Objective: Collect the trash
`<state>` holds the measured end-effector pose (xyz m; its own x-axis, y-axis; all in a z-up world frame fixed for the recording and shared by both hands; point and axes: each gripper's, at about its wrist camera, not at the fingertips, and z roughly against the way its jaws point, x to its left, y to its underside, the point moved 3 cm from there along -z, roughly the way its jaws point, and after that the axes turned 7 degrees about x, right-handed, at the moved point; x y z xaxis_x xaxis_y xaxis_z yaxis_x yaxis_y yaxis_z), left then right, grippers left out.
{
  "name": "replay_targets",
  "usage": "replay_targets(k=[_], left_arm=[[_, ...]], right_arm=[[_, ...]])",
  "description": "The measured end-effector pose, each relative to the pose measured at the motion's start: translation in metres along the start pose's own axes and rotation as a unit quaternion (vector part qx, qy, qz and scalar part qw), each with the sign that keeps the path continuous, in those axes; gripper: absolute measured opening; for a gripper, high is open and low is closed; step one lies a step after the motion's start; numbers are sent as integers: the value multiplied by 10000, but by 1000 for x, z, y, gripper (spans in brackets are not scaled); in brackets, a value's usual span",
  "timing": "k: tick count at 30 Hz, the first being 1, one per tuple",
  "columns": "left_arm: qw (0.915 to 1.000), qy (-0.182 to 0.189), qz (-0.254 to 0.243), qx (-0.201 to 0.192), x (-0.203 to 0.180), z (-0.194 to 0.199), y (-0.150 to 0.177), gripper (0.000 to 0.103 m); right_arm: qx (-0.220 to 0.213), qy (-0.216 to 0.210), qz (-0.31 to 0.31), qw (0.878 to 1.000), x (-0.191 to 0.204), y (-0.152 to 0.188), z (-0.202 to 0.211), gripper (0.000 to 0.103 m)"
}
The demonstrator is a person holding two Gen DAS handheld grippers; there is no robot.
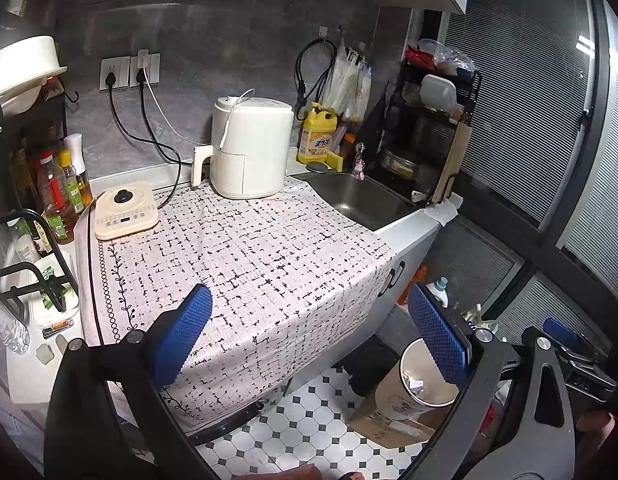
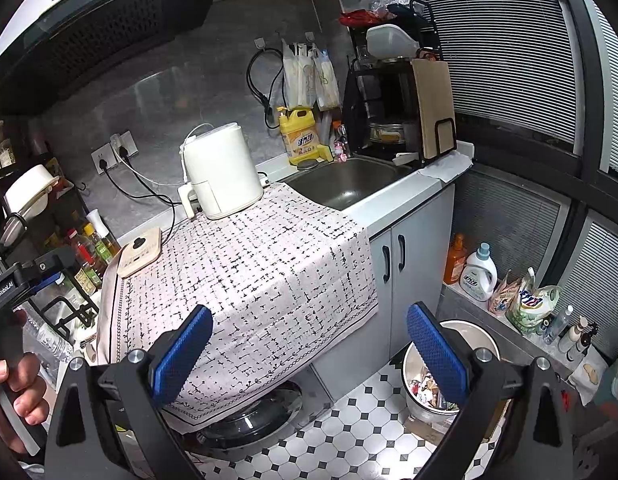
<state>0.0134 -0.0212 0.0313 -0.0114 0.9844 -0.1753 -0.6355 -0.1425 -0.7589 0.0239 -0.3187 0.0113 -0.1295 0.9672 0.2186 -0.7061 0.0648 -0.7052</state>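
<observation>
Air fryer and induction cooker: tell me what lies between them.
Bare patterned cloth, crossed by a black cord, between air fryer and induction cooker; left wrist view.

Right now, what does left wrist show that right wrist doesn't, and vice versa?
Left wrist only: the induction cooker's control panel face-on, and small items beside the black rack at the counter's left end.

Right wrist only: the range hood, the cabinet doors under the sink, bottles along the floor ledge, and the hand holding the left tongs.

Both: patterned cloth, air fryer, sink, yellow detergent bottle, trash bin, and both tongs open, left and right.
</observation>
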Motion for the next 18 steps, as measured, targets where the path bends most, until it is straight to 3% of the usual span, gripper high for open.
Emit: replay_targets(k=[18], left_arm=[[10000, 56, 9, -26, -2, 3, 4, 97]], right_arm=[[-31, 72, -2, 10000, 4, 6, 4, 95]])
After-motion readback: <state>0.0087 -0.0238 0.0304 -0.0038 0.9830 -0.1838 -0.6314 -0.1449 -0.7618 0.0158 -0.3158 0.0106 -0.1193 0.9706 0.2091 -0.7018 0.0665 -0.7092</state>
